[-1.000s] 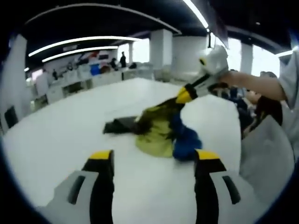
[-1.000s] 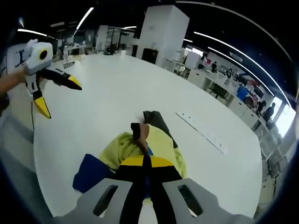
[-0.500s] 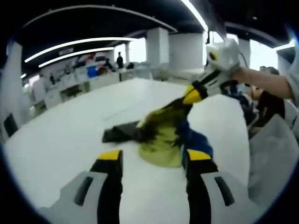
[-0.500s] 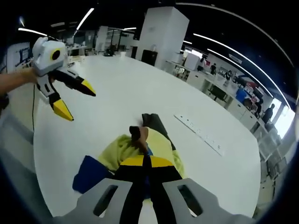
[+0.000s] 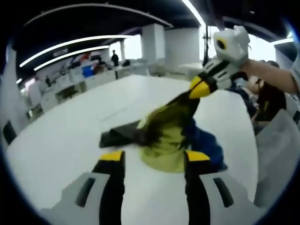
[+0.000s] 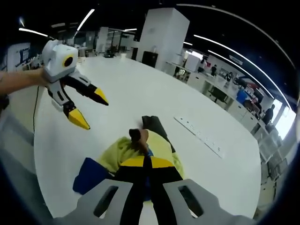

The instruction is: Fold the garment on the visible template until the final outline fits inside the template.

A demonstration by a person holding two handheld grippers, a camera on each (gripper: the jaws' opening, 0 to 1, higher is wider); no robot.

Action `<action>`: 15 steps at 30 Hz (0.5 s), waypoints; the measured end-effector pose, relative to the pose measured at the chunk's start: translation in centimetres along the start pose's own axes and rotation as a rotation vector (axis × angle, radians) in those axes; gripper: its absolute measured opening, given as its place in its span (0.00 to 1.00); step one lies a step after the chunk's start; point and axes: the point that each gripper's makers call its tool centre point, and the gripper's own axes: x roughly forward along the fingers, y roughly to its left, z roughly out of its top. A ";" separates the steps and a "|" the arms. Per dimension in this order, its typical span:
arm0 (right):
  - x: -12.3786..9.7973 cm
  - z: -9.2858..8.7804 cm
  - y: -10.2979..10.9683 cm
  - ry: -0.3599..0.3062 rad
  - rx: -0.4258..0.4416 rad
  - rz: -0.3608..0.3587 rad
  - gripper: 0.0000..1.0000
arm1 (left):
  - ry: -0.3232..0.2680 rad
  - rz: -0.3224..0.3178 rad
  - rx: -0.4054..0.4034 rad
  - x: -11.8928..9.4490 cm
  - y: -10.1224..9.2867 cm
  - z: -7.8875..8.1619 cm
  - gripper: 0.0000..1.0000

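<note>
1. In the left gripper view we see the left gripper [image 5: 151, 161] low in the frame, its two yellow-tipped jaws spread wide with nothing between them, hovering over the white table [image 5: 61, 140].
2. Just beyond those jaws lies the garment [image 5: 161, 136], a bunched heap of yellow-green, blue and dark cloth; its shape is blurred and we cannot make out sleeves or hem.
3. To the right in that view, the right gripper [image 5: 199, 88] comes in from above, its yellow tips pinched on a raised peak of the garment, a person's hand [image 5: 262, 75] behind it.
4. In the right gripper view the left gripper [image 6: 90, 108] hangs in the air at left, jaws parted, well apart from the cloth.
5. At centre, the right gripper [image 6: 145, 161] has its jaws closed tight on the garment [image 6: 159, 143], which hides part of the fabric beneath it; a blue fold [image 6: 91, 174] sticks out to the left.
6. Further right a long pale strip [image 6: 201, 133] lies flat on the table [image 6: 117, 89]; we cannot tell what it is.
7. Around the table we see an open hall with white pillars [image 6: 161, 30], ceiling light strips [image 6: 234, 47] and distant desks [image 5: 89, 77].
</note>
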 end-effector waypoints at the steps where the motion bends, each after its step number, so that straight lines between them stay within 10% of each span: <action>1: 0.0 0.0 0.0 -0.002 0.001 -0.001 0.02 | 0.009 -0.003 0.007 0.2 0.1 -0.2 0.47; 15: -0.1 0.1 0.2 -0.006 0.012 0.004 0.02 | -0.017 -0.039 0.041 2.6 1.1 0.7 0.35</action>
